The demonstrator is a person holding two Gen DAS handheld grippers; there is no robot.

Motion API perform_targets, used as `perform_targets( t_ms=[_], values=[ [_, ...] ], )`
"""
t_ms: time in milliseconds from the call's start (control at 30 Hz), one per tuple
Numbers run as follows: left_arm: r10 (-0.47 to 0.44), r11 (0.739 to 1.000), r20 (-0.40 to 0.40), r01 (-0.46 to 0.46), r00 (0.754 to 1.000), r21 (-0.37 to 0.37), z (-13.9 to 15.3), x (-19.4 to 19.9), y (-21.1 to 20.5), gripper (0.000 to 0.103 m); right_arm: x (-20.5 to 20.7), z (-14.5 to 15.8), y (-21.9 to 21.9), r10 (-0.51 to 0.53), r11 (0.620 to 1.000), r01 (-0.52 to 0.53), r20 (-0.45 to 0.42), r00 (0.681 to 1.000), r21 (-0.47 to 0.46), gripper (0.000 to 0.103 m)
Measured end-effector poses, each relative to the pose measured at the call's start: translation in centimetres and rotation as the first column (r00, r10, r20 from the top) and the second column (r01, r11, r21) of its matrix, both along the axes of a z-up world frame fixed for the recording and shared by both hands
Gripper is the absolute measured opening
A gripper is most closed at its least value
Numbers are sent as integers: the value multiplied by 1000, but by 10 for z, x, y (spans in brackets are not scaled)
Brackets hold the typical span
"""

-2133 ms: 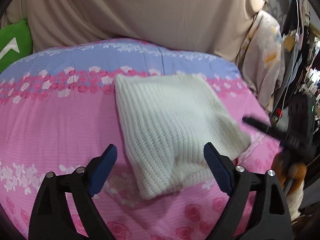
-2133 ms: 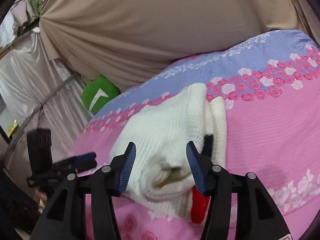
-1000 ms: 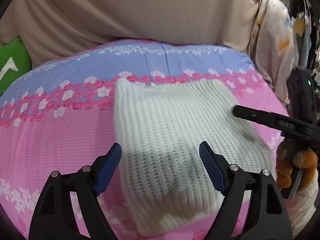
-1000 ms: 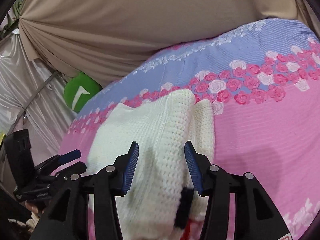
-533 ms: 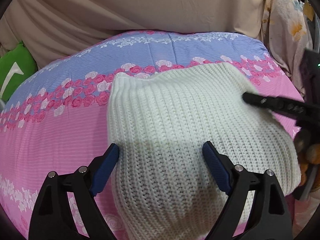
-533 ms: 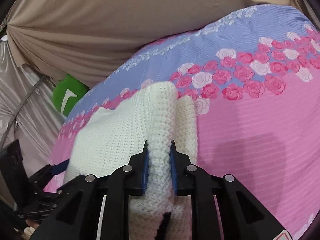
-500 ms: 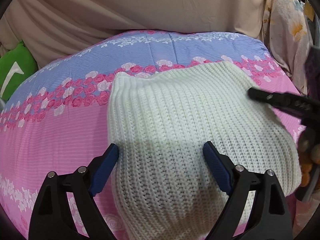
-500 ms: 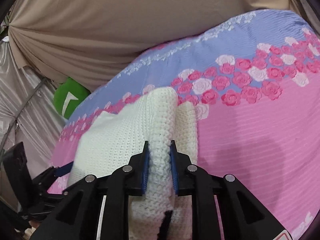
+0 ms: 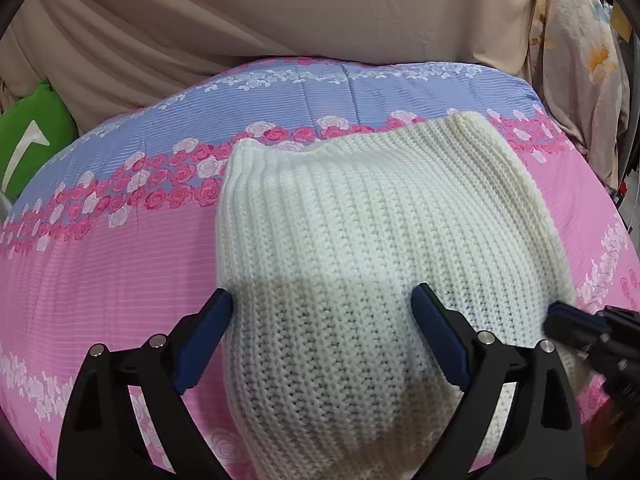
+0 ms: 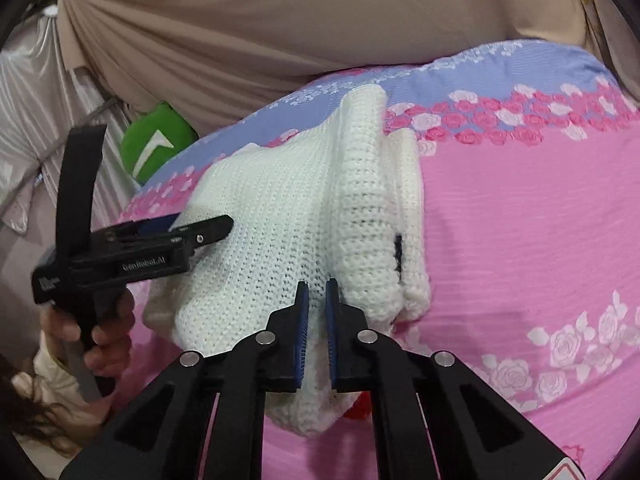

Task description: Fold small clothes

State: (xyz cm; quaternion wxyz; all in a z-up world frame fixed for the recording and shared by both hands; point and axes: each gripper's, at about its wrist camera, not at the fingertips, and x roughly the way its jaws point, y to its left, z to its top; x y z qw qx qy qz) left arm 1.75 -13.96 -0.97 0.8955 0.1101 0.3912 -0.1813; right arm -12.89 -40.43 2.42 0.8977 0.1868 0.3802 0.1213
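A folded white knit sweater (image 9: pixel 360 240) lies on the pink and blue floral bedspread (image 9: pixel 100 264). My left gripper (image 9: pixel 322 320) is open, its blue pads on either side of the sweater's near edge. In the right wrist view the sweater (image 10: pixel 288 224) is bunched and partly raised. My right gripper (image 10: pixel 315 300) is shut on a fold of its near edge. The left gripper (image 10: pixel 200 232) shows there at the sweater's left side. The right gripper's tip (image 9: pixel 572 320) shows in the left wrist view at the sweater's right edge.
A green cushion (image 9: pixel 28 140) lies at the bed's far left. A beige curtain (image 9: pixel 280 12) hangs behind the bed. A floral cloth (image 9: pixel 576 60) hangs at the right. A red item (image 10: pixel 358 410) peeks from under the sweater.
My right gripper closed on the sweater's edge and drew it up and toward me. My left gripper moved in closer and stays open around the near edge.
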Motion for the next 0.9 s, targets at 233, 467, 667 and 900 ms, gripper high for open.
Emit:
perform_targets(
  t_ms=[233, 467, 667, 900],
  values=[
    [8, 1000, -1, -8, 1000, -1, 0, -1, 1, 89, -2, 10, 14, 5, 996, -3, 18, 1000, -92, 7],
    [9, 1000, 2, -10, 1000, 5, 0, -1, 0, 89, 5, 27, 10, -21, 997, 25, 64, 998, -68, 14],
    [11, 1000, 3, -11, 1000, 6, 0, -1, 0, 89, 51, 42, 7, -52, 991, 63, 88, 995, -121, 43],
    [9, 1000, 0, -9, 1000, 9, 0, 0, 0, 90, 90, 18, 9, -27, 996, 29, 23, 999, -85, 17]
  ],
)
